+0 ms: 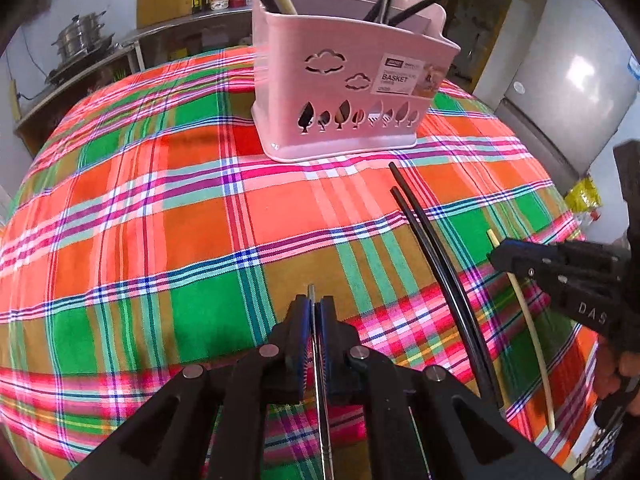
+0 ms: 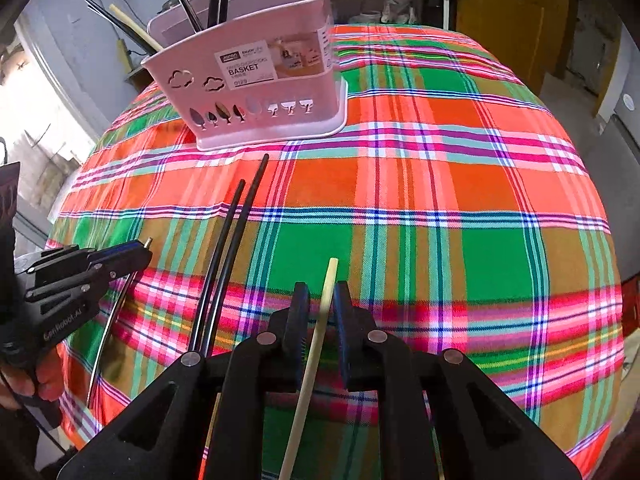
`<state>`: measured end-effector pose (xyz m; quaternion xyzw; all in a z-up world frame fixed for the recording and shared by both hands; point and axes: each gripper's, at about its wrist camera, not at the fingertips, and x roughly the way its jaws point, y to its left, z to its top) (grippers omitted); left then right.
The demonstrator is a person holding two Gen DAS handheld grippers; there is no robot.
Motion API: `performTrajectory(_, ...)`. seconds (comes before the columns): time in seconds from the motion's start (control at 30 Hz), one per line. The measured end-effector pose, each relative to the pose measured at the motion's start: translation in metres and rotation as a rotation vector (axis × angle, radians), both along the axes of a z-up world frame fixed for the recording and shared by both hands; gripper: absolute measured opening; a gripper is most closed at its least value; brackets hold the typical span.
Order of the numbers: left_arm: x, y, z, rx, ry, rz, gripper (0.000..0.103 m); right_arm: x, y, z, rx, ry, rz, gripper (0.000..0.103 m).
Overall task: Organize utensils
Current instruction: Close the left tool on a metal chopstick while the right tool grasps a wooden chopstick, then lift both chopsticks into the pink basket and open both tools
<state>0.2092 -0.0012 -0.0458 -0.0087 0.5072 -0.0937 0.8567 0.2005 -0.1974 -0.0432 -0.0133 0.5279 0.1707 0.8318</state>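
My left tool pinches a thin metal chopstick; my right tool sits partly open around a pale chopstick, near the pink basket.

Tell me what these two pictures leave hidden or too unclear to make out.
- Left wrist view: the steel chopstick runs off the bottom edge, mostly covered by the left gripper.
- Right wrist view: the pale chopstick leaves the bottom edge between the right gripper fingers.
- Both views: the pink basket walls hide its utensils' lower ends.
- Label small print: too small.
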Motion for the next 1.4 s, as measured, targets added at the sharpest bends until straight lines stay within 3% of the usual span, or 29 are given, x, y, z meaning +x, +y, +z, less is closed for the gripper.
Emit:
performTrajectory(0.17, 0.002, -0.001, 0.001, 0.016, 0.004, 0.0, 0.004, 0.006, 0.002, -0.001, -0.014, 0.008, 0.007, 0.006)
performTrajectory(0.47, 0.001, 0.002, 0.01, -0.025, 0.017, 0.001, 0.004, 0.001, 0.004, 0.02, 0.038, -0.039, 0.027, 0.005)
performTrajectory(0.83, -0.006, 0.018, 0.086, -0.103, -0.124, 0.002, 0.003, -0.002, -0.006, 0.091, 0.114, -0.186, 0.017, 0.005)
performTrajectory(1.13, -0.008, 0.024, 0.15, -0.121, -0.251, -0.008, 0.003, -0.009, -0.007, 0.137, 0.151, -0.296, 0.022, 0.005)
performTrajectory(1.4, -0.012, 0.024, 0.153, -0.123, -0.249, -0.011, 0.003, -0.016, -0.007, 0.141, 0.153, -0.31, 0.03, 0.005)
